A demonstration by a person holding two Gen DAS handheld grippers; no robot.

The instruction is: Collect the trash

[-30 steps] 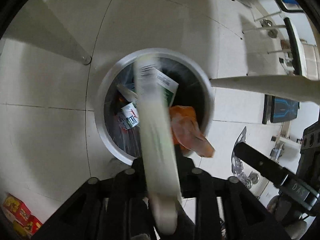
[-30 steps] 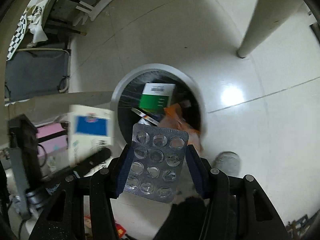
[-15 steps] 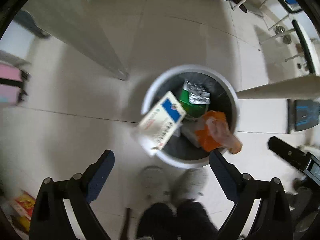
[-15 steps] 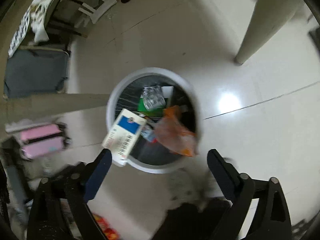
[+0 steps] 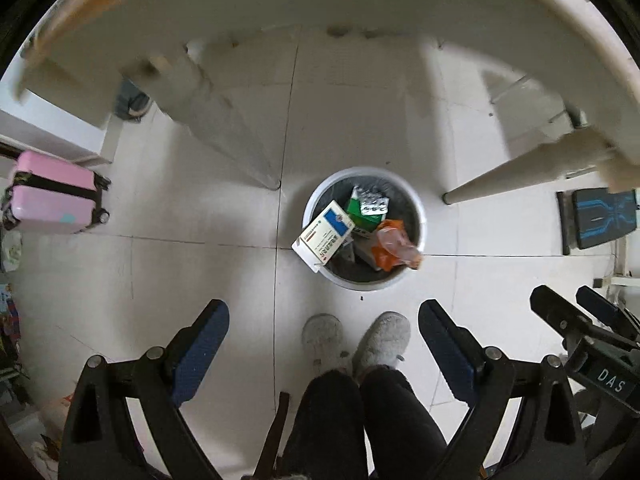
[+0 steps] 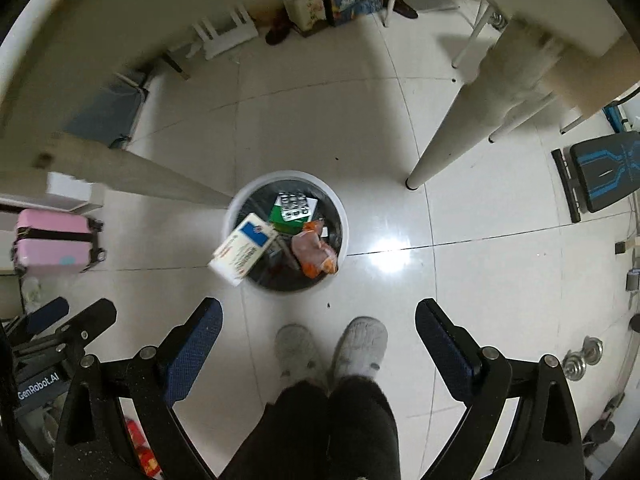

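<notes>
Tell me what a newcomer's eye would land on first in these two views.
First the round white bin on the pale tiled floor, full of trash: a white and blue box leaning over its rim, a blister pack on a green box, and an orange wrapper. Next, the person's grey slippers just below it, framed by the open, empty left gripper. A pink suitcase stands at far left.

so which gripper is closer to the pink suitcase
Left. The left gripper hangs on the same side as the pink suitcase; the right gripper sits beyond it, farther from the suitcase.
</notes>
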